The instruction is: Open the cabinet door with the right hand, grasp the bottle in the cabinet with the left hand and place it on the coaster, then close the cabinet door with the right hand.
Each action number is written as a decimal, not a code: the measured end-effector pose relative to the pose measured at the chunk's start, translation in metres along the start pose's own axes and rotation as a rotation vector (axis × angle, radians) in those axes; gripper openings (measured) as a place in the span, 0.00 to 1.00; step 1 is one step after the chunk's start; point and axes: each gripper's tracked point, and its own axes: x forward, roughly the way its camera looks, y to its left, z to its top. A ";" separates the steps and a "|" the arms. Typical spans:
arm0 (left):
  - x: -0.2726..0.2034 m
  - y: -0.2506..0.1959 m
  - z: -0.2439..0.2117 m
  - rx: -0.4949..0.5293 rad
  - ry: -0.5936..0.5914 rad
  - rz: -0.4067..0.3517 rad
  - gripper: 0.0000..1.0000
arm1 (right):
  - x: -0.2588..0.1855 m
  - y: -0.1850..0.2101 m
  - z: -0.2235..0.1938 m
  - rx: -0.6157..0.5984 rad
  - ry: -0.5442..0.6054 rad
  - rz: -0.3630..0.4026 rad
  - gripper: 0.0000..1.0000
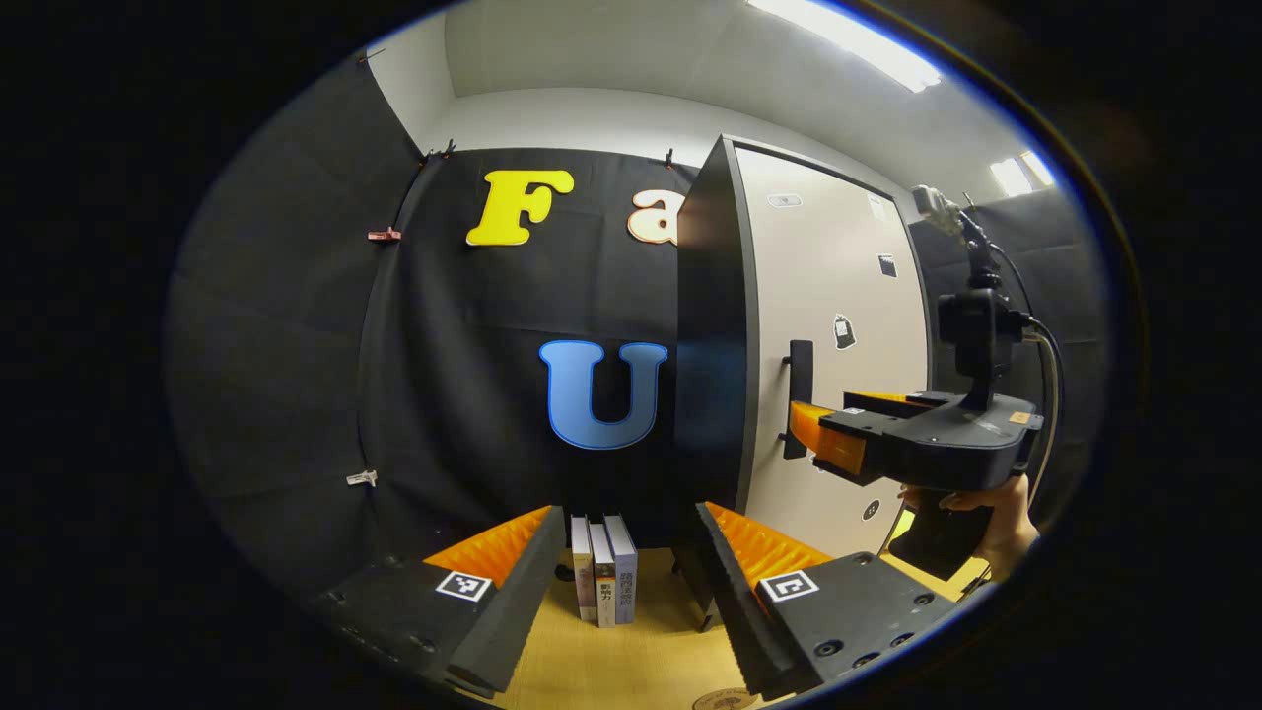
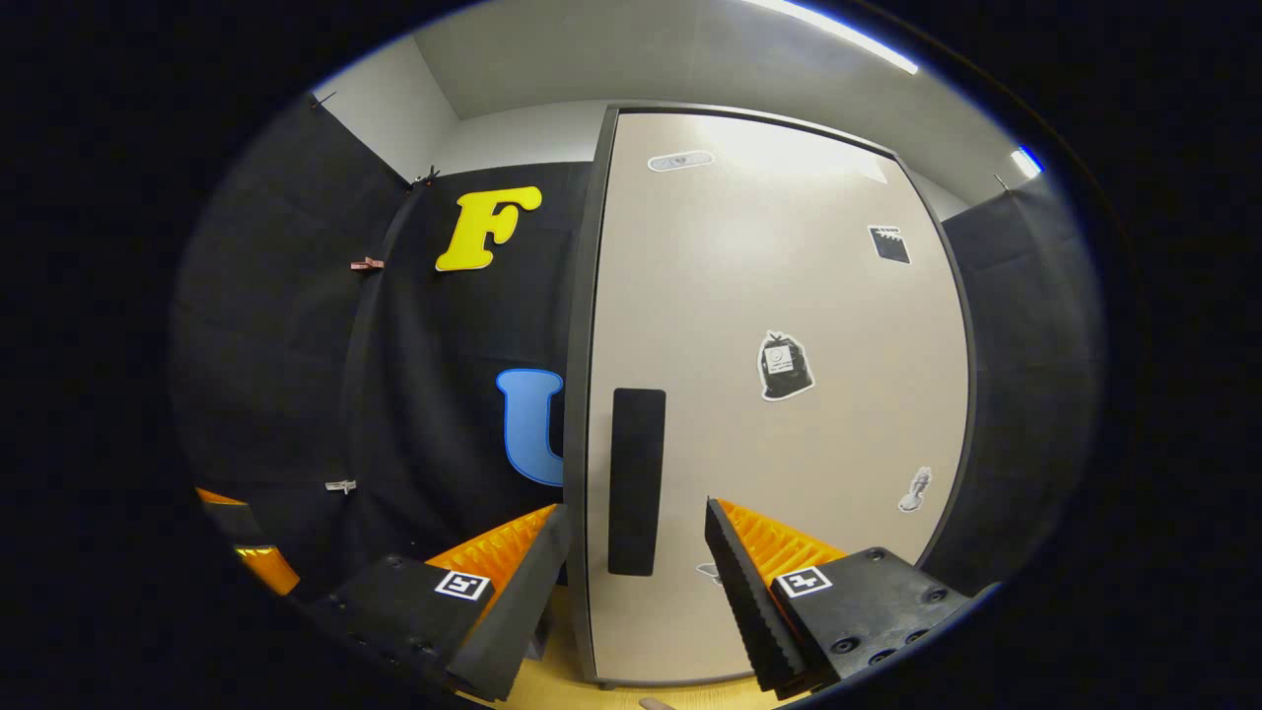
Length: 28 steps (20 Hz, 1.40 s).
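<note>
The cabinet door point(image 2: 779, 394) is standing shut at frame centre, its handle point(image 2: 636, 481) lining up between the right gripper point(image 2: 631, 552)'s wide jaws for a pull. The left gripper point(image 1: 626, 552) is waiting wide open; the bottle is presumably behind the door.

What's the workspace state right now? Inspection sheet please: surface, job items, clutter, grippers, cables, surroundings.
Surface: light wooden tabletop, bare near the left gripper.
Job's things: cabinet door shut, its black handle between the right gripper's open fingers, not clamped; a coaster edge shows at the bottom of the left gripper view.
Clutter: three books standing upright beside the cabinet.
Grippers: left gripper open, holding nothing; right gripper open, held by a hand.
Cables: black cable looping off the right gripper's camera mount.
Surroundings: black cloth wall, ceiling lights.
</note>
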 end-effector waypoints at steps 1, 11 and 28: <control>0.002 0.002 -0.002 0.006 0.004 0.000 0.83 | 0.006 -0.001 -0.002 -0.001 0.002 -0.008 0.89; 0.020 0.017 -0.018 0.001 0.047 0.006 0.84 | 0.043 -0.004 -0.023 0.008 0.041 -0.035 0.57; -0.002 0.020 -0.016 -0.020 0.035 0.050 0.83 | 0.013 -0.003 -0.012 0.007 0.053 -0.027 0.07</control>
